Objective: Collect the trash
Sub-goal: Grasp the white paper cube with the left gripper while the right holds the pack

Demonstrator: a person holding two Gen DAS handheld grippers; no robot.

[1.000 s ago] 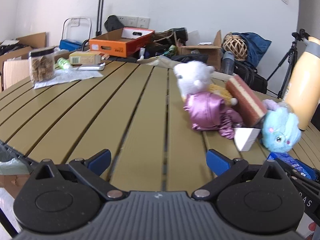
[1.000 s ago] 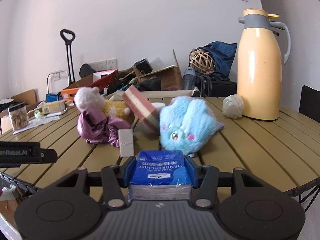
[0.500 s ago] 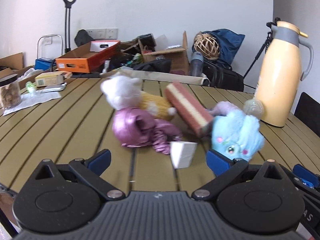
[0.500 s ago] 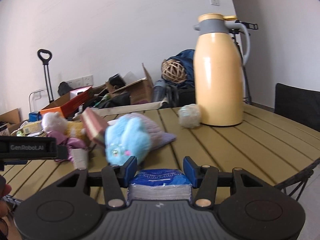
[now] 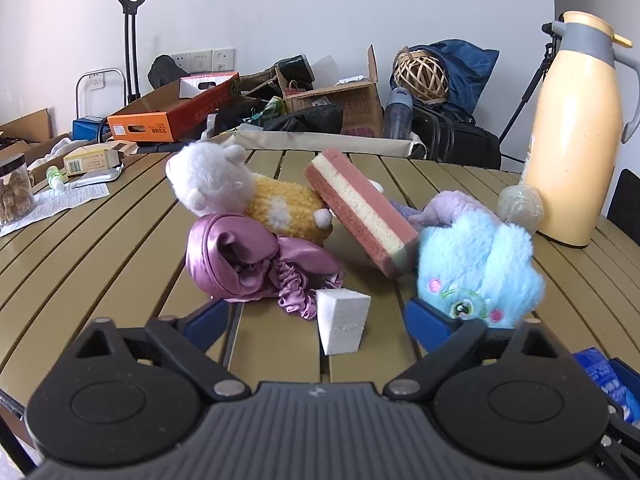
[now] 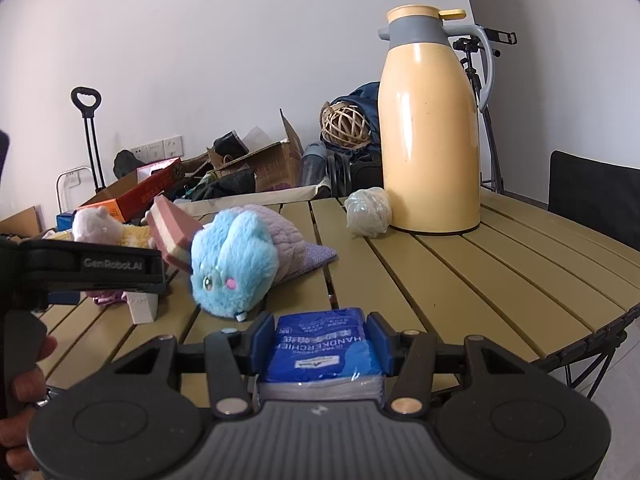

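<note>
A small white foam block (image 5: 343, 321) stands on the slatted table (image 5: 100, 256), between the blue fingertips of my left gripper (image 5: 318, 319). Its jaws are closing and the pads stand clear of the block. My right gripper (image 6: 320, 338) is shut on a blue pack of paper handkerchiefs (image 6: 326, 346), held low over the table's near edge; the pack (image 5: 604, 376) also shows at the lower right of the left wrist view. A crumpled clear plastic ball (image 6: 368, 212) lies beside the yellow thermos jug (image 6: 430, 120).
Just behind the block lie a purple satin cloth (image 5: 248, 260), a white and yellow plush (image 5: 240, 192), a pink sponge (image 5: 360, 216) and a blue plush (image 5: 476, 264). A jar (image 5: 16, 196) and papers sit far left. Boxes and bags crowd the floor beyond.
The left wrist view has swung right and closed in on the toys, so the white block now sits between its fingers, which stand narrower. The right gripper keeps hold of the handkerchief pack.
</note>
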